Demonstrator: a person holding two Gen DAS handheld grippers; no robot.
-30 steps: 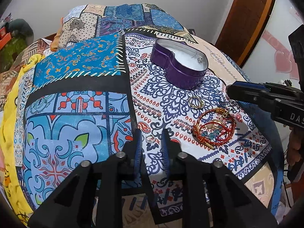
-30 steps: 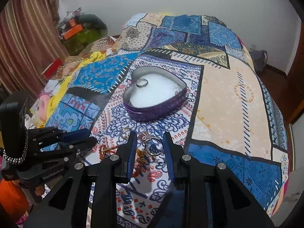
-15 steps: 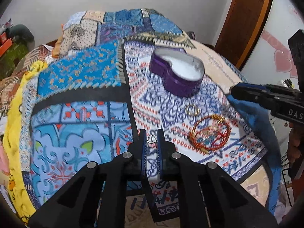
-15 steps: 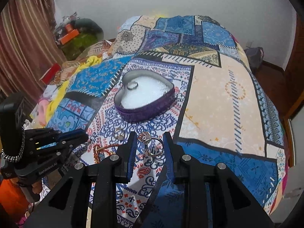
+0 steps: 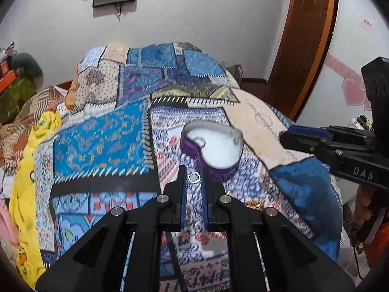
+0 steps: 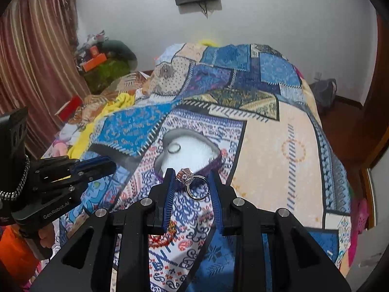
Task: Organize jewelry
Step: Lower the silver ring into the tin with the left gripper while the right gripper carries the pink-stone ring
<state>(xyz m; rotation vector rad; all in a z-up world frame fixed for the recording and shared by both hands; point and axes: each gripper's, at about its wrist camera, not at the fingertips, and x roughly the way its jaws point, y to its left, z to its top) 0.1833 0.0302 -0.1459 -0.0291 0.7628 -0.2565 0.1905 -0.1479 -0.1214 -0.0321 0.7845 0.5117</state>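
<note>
Silver rings: left gripper (image 5: 194,178) pinches a small plain band (image 5: 193,178), right gripper (image 6: 192,186) clamps a stone-set ring (image 6: 194,183).

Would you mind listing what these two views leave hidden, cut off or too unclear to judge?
- Bangles: right wrist view, mostly hidden behind the right tool; left wrist view shows only a gold bit.
- Small ring in the left tool: too small and blurred for its details.
- Heart box: near wall hidden behind tool fingers in both views.
</note>
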